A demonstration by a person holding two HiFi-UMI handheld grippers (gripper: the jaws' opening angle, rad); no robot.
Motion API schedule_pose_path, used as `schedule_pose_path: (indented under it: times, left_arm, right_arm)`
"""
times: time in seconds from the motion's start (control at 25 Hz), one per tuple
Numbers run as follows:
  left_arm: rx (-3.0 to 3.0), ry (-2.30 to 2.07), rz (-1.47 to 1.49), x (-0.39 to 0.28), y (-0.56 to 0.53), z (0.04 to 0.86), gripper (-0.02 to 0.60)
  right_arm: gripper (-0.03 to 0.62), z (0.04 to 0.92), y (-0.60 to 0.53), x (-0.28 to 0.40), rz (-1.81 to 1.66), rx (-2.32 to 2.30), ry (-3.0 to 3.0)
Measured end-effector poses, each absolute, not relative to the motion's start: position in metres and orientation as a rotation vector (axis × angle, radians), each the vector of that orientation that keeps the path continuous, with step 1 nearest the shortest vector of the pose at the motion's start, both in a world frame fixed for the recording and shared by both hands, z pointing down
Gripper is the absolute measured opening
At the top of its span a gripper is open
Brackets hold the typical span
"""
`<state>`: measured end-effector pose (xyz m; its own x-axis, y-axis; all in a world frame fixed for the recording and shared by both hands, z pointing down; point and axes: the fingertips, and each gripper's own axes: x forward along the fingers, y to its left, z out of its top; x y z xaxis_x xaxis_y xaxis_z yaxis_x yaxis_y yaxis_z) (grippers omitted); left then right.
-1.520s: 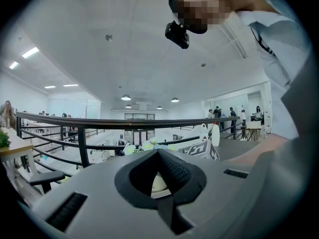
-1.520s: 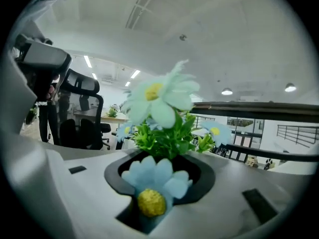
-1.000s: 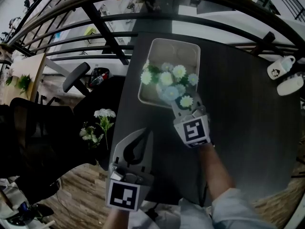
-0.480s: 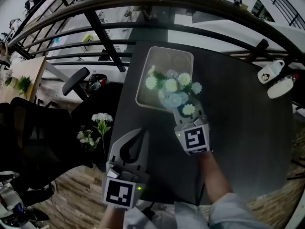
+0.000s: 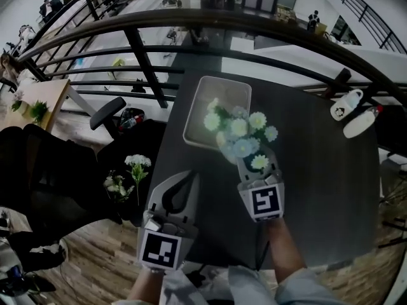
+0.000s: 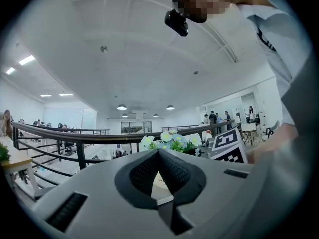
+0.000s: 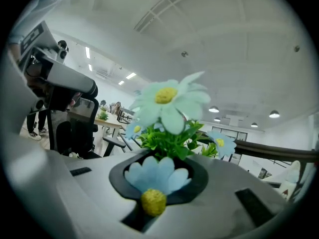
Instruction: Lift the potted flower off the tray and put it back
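Premises assessed as an open-plan office on an upper gallery level. The dark table [image 5: 331, 170] is taken as the reference. Just beyond its far edge runs a black metal railing [image 5: 191, 23], and past that the view drops to a lower floor. Left of the table stand a black swivel chair [image 7: 75, 133] and a pale wooden desk [image 5: 48, 97] bearing a small green plant [image 5: 35, 111]. Wood-plank flooring [image 5: 95, 259] lies off the table's near left corner. Overhead is a white ceiling with round recessed lights [image 6: 122, 106]. Well beyond the table, people [image 6: 214, 117] stand in groups.
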<state>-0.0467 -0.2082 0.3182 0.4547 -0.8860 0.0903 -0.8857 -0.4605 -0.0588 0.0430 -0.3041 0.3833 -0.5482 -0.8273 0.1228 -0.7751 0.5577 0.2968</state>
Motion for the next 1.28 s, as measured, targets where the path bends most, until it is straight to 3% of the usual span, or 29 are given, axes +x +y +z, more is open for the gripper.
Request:
schedule_pose_path:
  times: [1.28]
  left_arm:
    - [-2.687, 1.512, -0.058, -0.036, -0.126, 0.275, -0.002]
  right_arm:
    - [0.063, 0.312, -0.14, 0.083, -0.349, 1.545, -2.481]
